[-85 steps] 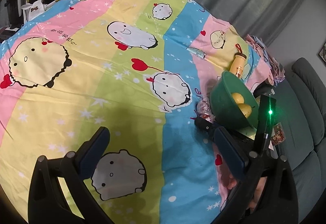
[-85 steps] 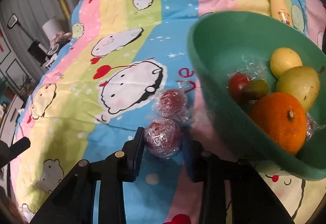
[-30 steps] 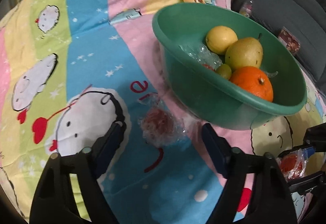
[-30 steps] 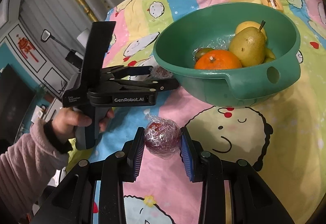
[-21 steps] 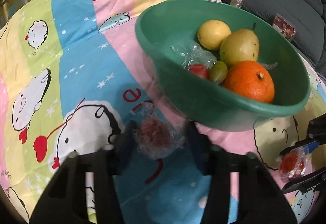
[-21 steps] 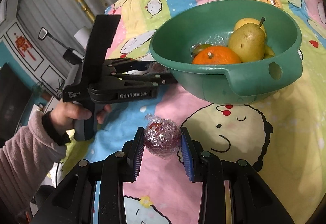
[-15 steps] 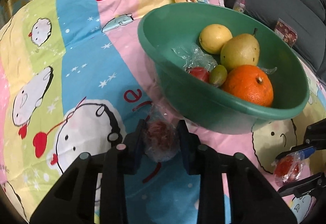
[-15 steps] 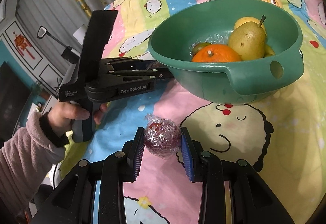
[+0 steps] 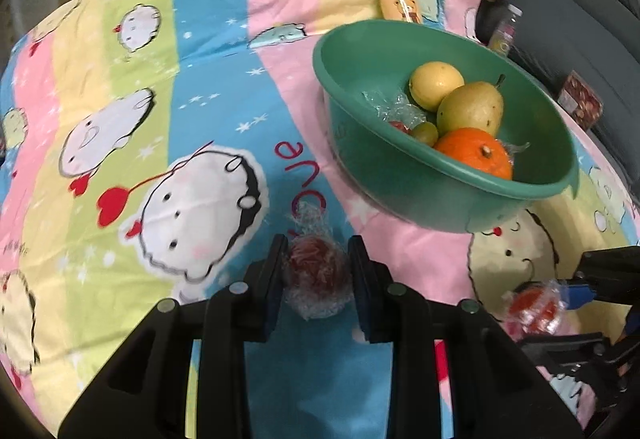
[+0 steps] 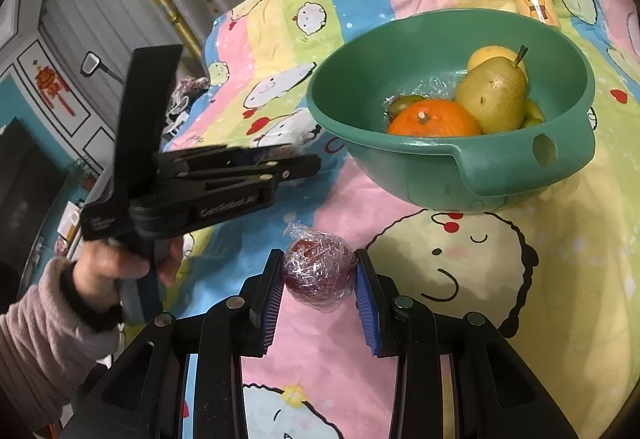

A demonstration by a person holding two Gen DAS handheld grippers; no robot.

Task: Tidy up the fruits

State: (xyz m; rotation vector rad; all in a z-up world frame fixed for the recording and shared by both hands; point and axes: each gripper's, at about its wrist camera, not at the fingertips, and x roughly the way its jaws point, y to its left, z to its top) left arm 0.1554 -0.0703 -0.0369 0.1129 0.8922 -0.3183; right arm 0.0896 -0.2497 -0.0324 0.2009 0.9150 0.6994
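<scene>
Gripping one wrapped red fruit in the left gripper, we have its jaws just closed and pressing both sides. Our right gripper clamps a second wrapped fruit on the bedspread. Nearby stands the green bowl, holding an orange and a pear.

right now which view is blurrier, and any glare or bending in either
Left wrist view: softer overall, the bedsheet print smeared, the wrapped fruit in its gripper hazy. Right wrist view: sharper, only the left gripper blurred, glints on the plastic wrap. Both: fisheye bending, the green bowl curved, dark corners.
</scene>
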